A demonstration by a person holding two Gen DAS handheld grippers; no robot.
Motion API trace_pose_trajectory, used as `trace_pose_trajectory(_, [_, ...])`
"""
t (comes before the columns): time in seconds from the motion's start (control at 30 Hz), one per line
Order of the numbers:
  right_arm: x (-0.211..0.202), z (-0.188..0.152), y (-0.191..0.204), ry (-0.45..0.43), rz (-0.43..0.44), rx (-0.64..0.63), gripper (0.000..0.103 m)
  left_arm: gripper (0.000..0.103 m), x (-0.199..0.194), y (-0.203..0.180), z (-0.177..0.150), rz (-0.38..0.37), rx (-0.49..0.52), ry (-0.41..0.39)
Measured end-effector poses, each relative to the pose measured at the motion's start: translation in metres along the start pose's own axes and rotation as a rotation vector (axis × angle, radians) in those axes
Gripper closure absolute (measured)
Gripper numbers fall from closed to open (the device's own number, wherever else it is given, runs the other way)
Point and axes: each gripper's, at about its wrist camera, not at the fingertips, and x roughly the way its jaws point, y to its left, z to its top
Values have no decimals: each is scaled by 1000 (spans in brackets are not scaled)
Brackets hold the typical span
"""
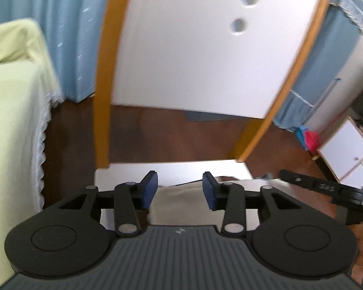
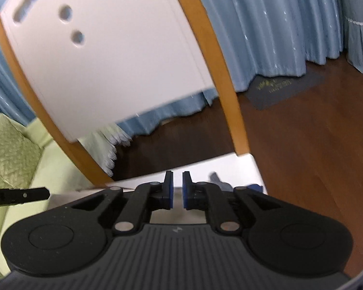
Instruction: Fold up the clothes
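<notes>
Two grippers raised over beige clothes [image 1: 181,193] on white worktop [image 1: 123,171], left gripper [image 1: 179,189] wide open and empty, right gripper [image 2: 177,189] nearly closed, holding nothing; folding seemingly unstarted.

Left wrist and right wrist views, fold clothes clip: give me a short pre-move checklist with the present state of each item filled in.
1. Left gripper ready to grasp: ok, jaws wide apart with nothing between them.
2. Right gripper ready to grasp: cannot tell, jaws nearly closed with a narrow gap and no cloth seen between them.
3. Garment located: ok, beige cloth lies on the white table under the left gripper.
4. Garment's layout and edges: cannot tell, the grippers hide most of it.
5. Grippers apart from each other: ok, each shows only at the other view's edge.
6. Sharp image: not ok, both views are motion-blurred.
</notes>
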Motion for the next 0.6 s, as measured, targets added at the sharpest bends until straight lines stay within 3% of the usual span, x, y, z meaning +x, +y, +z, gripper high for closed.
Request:
trace_pose_trajectory(0.17, [3,-5,26,24,115,-42,96,57,23,-2,-4,-17,56,59])
trace_pose_trajectory(0.27, [24,-13,48,72,174,-123,96,55,41,2,-5,39,70,88])
trace_pose_trajectory(0.4, [40,-14,50,67,92,-104,96,54,40,12,1,78,29,65])
trace_pose_trajectory(0.5, [27,-9,38,32,-26,-62,89,57,16,23,1,109,-5,22])
trace_pose_trajectory(0.6, [-5,-12,25,17,-37,-18,88,57,-17,25,-8,79,-15,-4])
